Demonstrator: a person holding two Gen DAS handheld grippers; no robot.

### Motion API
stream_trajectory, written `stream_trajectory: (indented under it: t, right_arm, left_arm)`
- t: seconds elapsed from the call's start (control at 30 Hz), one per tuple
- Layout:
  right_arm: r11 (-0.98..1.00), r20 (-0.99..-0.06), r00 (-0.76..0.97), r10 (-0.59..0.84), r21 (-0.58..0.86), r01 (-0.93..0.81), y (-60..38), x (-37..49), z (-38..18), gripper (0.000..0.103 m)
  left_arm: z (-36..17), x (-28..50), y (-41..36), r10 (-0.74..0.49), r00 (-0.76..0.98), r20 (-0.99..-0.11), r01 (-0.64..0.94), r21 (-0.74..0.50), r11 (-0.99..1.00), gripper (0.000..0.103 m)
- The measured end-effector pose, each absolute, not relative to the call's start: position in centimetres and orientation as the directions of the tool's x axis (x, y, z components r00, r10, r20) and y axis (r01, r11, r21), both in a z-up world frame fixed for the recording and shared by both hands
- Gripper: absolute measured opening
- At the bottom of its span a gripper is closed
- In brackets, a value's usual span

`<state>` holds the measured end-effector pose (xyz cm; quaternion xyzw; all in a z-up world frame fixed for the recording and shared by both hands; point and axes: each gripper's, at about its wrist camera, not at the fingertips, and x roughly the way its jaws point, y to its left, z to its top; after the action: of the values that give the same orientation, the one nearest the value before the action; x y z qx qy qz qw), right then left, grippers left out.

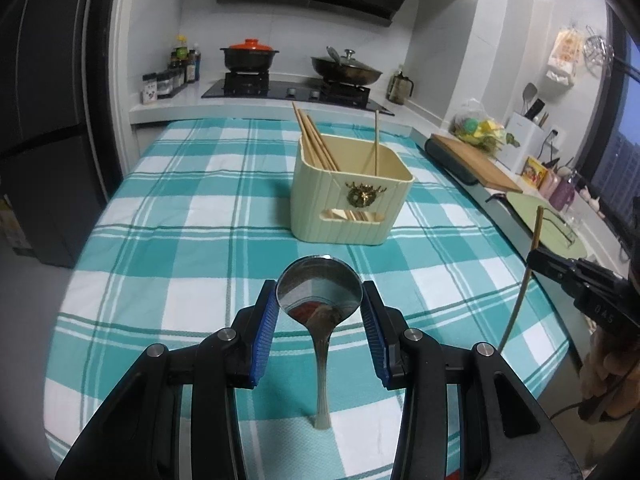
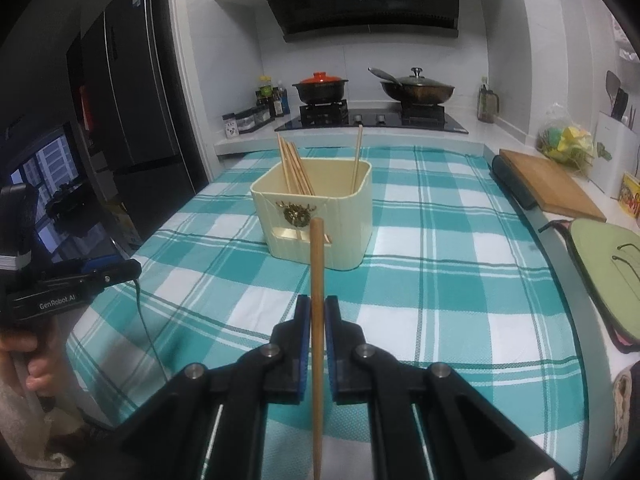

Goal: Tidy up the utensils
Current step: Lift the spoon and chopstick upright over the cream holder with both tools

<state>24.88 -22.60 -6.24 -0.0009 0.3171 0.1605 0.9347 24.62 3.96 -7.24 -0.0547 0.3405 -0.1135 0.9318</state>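
Utensils are being carried in both grippers above the table. The shiny round-bowled metal spoon is sitting between the blue pads of the left gripper, which is pinching the bowl by its edges while the handle is hanging down toward the cloth. The right gripper is squeezing a single light wooden chopstick with its jaws nearly pressed together, the stick running upright through them and sticking out above and below.

Ahead of both, the cream ribbed plastic utensil box with a gold emblem is standing on the teal-and-white checked tablecloth. Inside it a bundle of wooden chopsticks is leaning to the left; I am counting about four, though they overlap too much to be sure. One more lone chopstick is standing apart at the right side.

The left wrist view is showing the right gripper from the side with its chopstick, and a window with dusk sky at the far right. The right wrist view is showing the left gripper's black body and a person's hand gripping it; the spoon is hidden there.

Behind the table, one black pot with an orange lid and one dark lidded wok are sitting on the stove.
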Motion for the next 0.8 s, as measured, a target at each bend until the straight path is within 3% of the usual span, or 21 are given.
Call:
stream_trajectory:
  t: [0.4, 0.8]
  right_arm:
    - [0.946, -0.523, 0.794, 0.308, 0.082, -0.313, -21.9, 24.1, -4.1, 0.007]
    - [0.933, -0.460, 0.817, 0.347, 0.078, -0.352, -21.7, 26.7, 0.9, 0.007]
  left_arm:
    - [-4.2, 24.4, 4.1, -0.287, 0.775, -0.564, 0.205, -0.205, 0.957, 0.042]
    - [4.3, 27.1, 3.5, -0.340, 0.819, -0.462, 0.295, -0.170, 0.940, 0.042]
